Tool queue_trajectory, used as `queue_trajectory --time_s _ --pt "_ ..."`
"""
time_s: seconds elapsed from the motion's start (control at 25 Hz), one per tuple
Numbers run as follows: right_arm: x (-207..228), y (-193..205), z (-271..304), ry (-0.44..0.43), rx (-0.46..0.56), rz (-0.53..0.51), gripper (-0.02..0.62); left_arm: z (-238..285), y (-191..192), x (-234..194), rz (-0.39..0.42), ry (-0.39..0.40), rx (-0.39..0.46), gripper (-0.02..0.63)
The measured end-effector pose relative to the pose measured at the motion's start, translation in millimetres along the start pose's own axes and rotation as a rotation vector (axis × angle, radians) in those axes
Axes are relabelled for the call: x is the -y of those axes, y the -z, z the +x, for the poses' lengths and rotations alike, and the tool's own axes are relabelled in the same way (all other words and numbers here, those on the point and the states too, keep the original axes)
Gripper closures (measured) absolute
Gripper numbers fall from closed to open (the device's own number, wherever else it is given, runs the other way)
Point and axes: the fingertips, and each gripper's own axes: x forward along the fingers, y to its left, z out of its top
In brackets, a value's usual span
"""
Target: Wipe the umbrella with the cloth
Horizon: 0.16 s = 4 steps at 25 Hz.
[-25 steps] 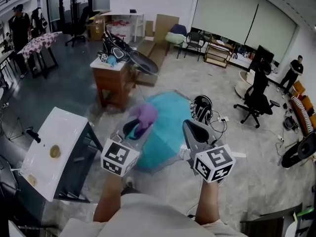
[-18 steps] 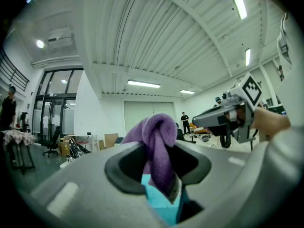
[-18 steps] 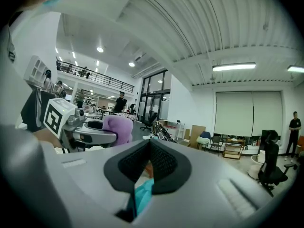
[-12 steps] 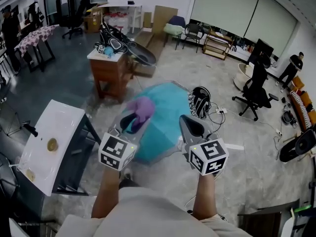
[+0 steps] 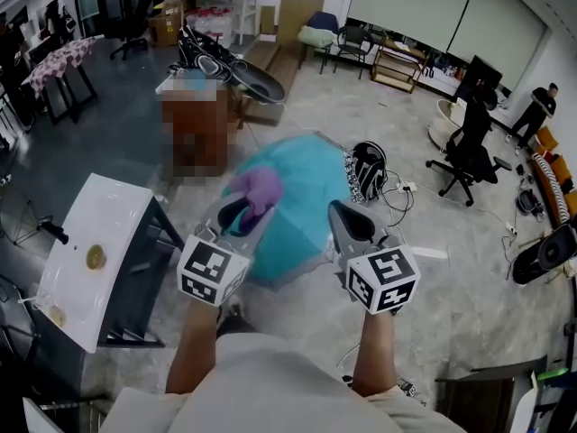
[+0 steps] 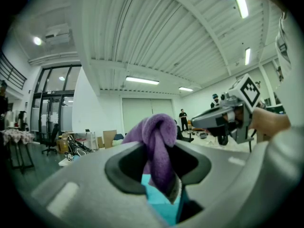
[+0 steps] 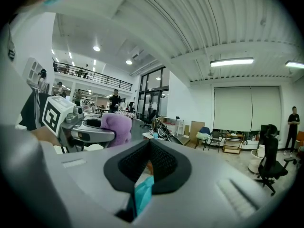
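1. The left hand-held gripper (image 5: 242, 216) is clamped on a purple cloth (image 5: 258, 192). The cloth bunches up above the jaws, and a fold of it hangs down between them.
2. The right hand-held gripper (image 5: 344, 219) is closed, its jaw tips meeting with nothing between them. It is level with the left one and a little apart from it.
3. Both grippers are held out in front of the person, above the umbrella (image 5: 302, 192). Neither one touches it.
4. The umbrella is teal and open, and it lies canopy up on the floor (image 5: 424, 332). A sliver of teal shows through the gap behind each pair of jaws.
5. The floor is pale, mottled and hard.
6. A black and white object (image 5: 365, 180) that I cannot identify lies just beside the umbrella's far right edge, with cables (image 5: 403, 210) trailing from it.
7. A white bench (image 5: 117, 224) stands to the left of the umbrella, with a small round thing (image 5: 95, 258) on it.
8. A heap of dark gear (image 5: 225, 66) sits on a stand beyond the umbrella.
9. A black office chair (image 5: 467, 174) stands at the right, well apart from the umbrella. A person in black (image 5: 534, 115) stands behind it.
10. Pale blinds (image 5: 451, 16) cover the far wall.
11. The ceiling is white and ribbed, with strip lights (image 6: 142, 80). The right gripper view shows a railed upper gallery (image 7: 92, 77).
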Motion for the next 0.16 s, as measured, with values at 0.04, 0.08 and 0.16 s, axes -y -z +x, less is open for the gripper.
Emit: queue_trajectory --time_s 0.04,0.08,0.16 --pt "1.3 0.1 0.7 0.0 -0.001 -0.001 0.592 1.5 0.0 -0.4 -0.001 0.0 -0.001 0.467" --pt "2.7 0.1 1.5 0.0 -0.002 -0.003 0.592 3.4 -0.2 -0.8 -0.002 -0.001 -0.001 0.466" --pt "5.5 -0.2 3.7 -0.002 -0.004 -0.008 0.592 7.3 -0.7 -2.0 -0.005 -0.001 0.0 0.467"
